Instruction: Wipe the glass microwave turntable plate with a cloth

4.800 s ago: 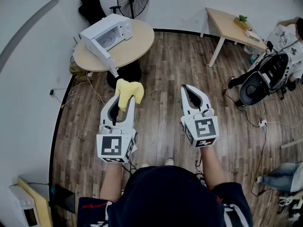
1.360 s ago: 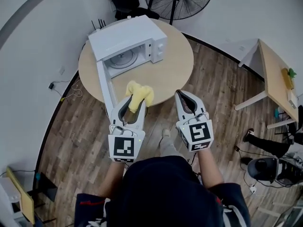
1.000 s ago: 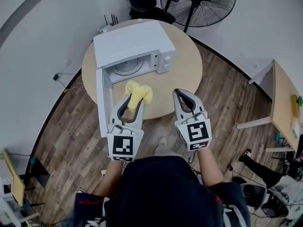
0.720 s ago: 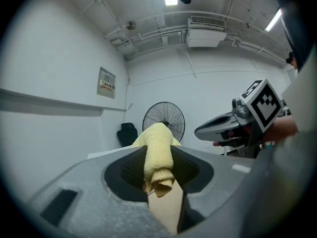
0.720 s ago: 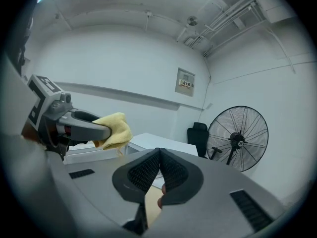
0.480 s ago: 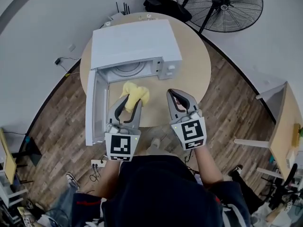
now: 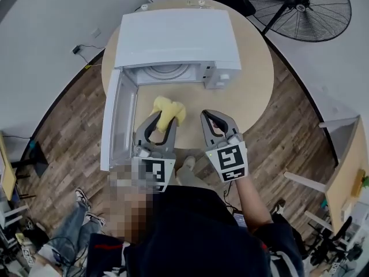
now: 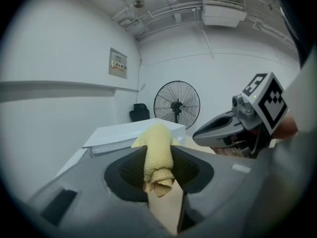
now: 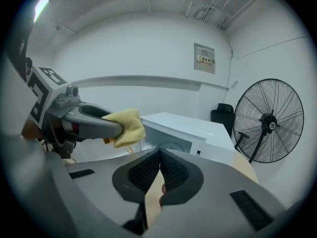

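A white microwave [image 7: 176,39] stands on a round wooden table [image 7: 253,85], its door [image 7: 118,120] swung open to the left. The glass turntable plate [image 7: 168,71] lies inside the cavity, partly visible. My left gripper [image 7: 163,115] is shut on a folded yellow cloth [image 7: 168,111], which hangs just in front of the microwave's opening; the cloth [image 8: 157,155] fills the jaws in the left gripper view. My right gripper [image 7: 214,119] is shut and empty, beside the left one over the table's near edge. In the right gripper view the plate [image 9: 170,146] shows faintly inside the cavity.
A black standing fan [image 7: 304,7] is behind the table at the right. A wooden desk edge [image 7: 351,172] sits far right. Cables and a power strip [image 7: 86,33] lie along the wall at the left. Wood floor surrounds the table.
The table and microwave have drawn closer and now sit directly under both grippers. Both grippers have come down and forward toward the open microwave, the cloth still held in the left one.
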`<state>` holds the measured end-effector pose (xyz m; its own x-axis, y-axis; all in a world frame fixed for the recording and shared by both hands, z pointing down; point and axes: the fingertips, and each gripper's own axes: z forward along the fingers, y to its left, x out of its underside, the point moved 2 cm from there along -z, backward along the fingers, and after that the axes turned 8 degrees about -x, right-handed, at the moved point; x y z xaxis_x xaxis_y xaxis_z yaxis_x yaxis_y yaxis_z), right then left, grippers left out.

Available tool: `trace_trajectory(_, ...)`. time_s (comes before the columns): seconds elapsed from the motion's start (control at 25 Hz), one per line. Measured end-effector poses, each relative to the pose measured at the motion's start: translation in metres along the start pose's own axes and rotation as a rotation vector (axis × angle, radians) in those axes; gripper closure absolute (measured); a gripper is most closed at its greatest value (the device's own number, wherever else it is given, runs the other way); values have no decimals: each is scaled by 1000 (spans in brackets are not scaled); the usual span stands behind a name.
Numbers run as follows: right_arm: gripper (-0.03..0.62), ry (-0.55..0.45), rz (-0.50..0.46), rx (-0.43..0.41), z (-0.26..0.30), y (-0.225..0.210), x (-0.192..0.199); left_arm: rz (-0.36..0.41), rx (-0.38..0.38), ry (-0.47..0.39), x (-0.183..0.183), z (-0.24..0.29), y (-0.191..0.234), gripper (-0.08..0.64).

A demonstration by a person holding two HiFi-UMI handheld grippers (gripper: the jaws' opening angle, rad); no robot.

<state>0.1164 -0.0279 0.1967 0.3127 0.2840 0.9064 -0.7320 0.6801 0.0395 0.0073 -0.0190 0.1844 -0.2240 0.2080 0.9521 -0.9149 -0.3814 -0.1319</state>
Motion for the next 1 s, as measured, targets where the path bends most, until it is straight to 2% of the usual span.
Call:
trace_trajectory(0.12, 583, 61, 28, -28, 14, 11, 24, -61, 22, 45, 24, 5, 1, 430)
trace_trajectory(0.4, 583, 143, 62, -54, 47, 20, 68, -107, 98, 146, 78, 28, 0, 430)
trace_trajectory(0.52, 581, 169, 67, -44, 66, 16, 84, -98, 111, 163, 96, 39, 2, 430)
trace_trajectory(0.72, 581, 202, 127, -61, 95, 11, 108, -74, 133, 146, 119, 58, 13, 430)
trace_trajectory(0.88, 581, 247, 97, -64, 115, 4, 132, -74, 132, 135, 140, 75, 21, 430)
trace_trajectory(1.0, 581, 289, 69, -98, 128, 4, 151, -50, 125, 147, 159, 81, 24, 430)
